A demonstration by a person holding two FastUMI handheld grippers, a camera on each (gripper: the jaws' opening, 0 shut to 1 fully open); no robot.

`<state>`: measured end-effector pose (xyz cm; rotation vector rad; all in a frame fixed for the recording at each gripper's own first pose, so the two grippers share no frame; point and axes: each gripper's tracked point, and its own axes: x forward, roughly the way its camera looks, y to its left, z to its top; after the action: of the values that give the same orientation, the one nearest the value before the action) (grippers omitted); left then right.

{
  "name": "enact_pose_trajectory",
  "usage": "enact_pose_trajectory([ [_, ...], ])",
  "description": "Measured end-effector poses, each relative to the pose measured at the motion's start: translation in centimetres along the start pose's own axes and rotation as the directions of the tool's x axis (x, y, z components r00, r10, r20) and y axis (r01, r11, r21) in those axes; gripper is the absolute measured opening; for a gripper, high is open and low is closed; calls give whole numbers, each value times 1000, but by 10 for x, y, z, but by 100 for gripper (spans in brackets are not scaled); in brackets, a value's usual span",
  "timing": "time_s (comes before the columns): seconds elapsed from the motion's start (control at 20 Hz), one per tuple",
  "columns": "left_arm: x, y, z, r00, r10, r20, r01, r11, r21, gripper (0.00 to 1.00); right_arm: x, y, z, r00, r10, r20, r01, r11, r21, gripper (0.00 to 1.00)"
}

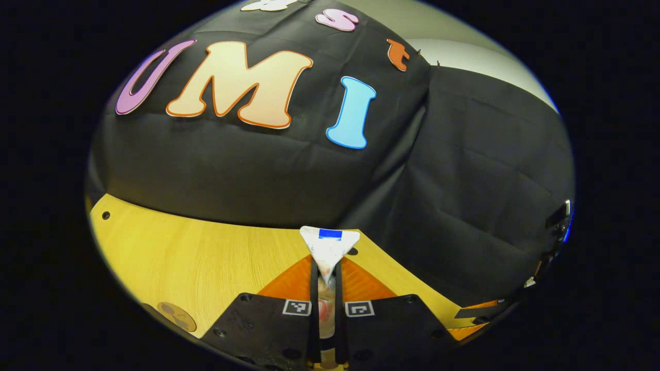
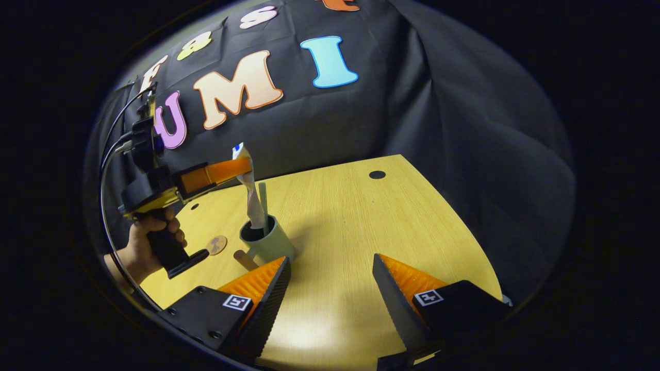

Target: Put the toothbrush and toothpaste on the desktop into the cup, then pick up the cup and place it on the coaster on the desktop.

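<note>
Left gripper view: left gripper (image 1: 328,273) with jaws clenched on the toothpaste (image 1: 330,246); the tube's crimped flat end projects ahead of the fingertips, its long axis running along the fingers; bench (image 1: 206,257) below; round coaster (image 1: 177,316) at lower left, near the bench edge.

Right gripper view: right gripper (image 2: 330,273) with jaws released, holding nothing, low over the bench (image 2: 361,216); cup (image 2: 268,241) just beyond its left finger; toothbrush (image 2: 263,203) standing in the cup; toothpaste (image 2: 251,196) hanging near upright, lower end at or just inside the cup mouth, upper part pinched by the left gripper (image 2: 242,172); hand (image 2: 149,242) on that gripper's grip; coaster (image 2: 217,244) just beside the cup, on the hand's side.

Deciding relation: tube axis vertical, directly above the cup opening; release would probably drop it in; the right gripper is judged nearer the cup for the lift.
</note>
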<state>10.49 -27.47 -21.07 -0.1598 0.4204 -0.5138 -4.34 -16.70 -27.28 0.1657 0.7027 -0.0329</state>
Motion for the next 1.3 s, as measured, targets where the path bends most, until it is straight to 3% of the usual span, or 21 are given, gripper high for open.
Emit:
enact_pose_trajectory([
  [0.3, -10, 3, -26, 998, 44, -53, -43, 999, 20, 10, 3, -3, -3, 1000, 27, -3, -27, 1000, -12, 99],
  [0.35, -14, -1, -26, 998, 29, -51, -29, 1000, 7, 15, 6, 0, -1, 999, 33, -3, -33, 999, -15, 99],
  [0.5, -30, 3, -14, 998, 59, -26, -58, 998, 23, 99, 12, 10, 2, 998, 59, -4, -59, 998, -19, 99],
  [0.55, -36, 8, -16, 997, 76, -22, -75, 997, 30, 93, 12, 14, 1, 997, 72, -7, -72, 997, -14, 94],
  [0.6, -42, 12, -15, 996, 90, -20, -90, 996, 28, 95, 13, 19, 1, 996, 86, -14, -86, 996, -8, 99],
  [0.85, -86, 48, -10, 981, 196, -3, -195, 981, 7, 95, 24, 54, -6, 979, 169, -116, -171, 985, -8, 98],
  [0.95, -104, 65, -7, 973, 230, 4, -230, 973, 15, 95, 29, 68, -14, 966, 176, -188, -184, 982, -28, 94],
  [1.0, -114, 72, -7, 971, 240, 2, -240, 970, 26, 95, 29, 79, -13, 960, 188, -209, -198, 980, -31, 99],
  [1.15, -144, 94, -6, 964, 268, -1, -267, 962, 55, 95, 38, 105, -14, 941, 195, -278, -207, 978, -15, 94],
  [1.2, -153, 100, -4, 961, 275, 4, -275, 960, 61, 95, 43, 116, -15, 931, 202, -303, -215, 976, -9, 98],
  [1.25, -163, 107, -4, 959, 283, 7, -283, 957, 68, 95, 47, 124, -19, 921, 200, -334, -213, 977, -5, 94],
  [1.3, -172, 113, -3, 957, 291, 5, -290, 954, 76, 95, 51, 129, -23, 911, 188, -368, -204, 979, -5, 98],
])
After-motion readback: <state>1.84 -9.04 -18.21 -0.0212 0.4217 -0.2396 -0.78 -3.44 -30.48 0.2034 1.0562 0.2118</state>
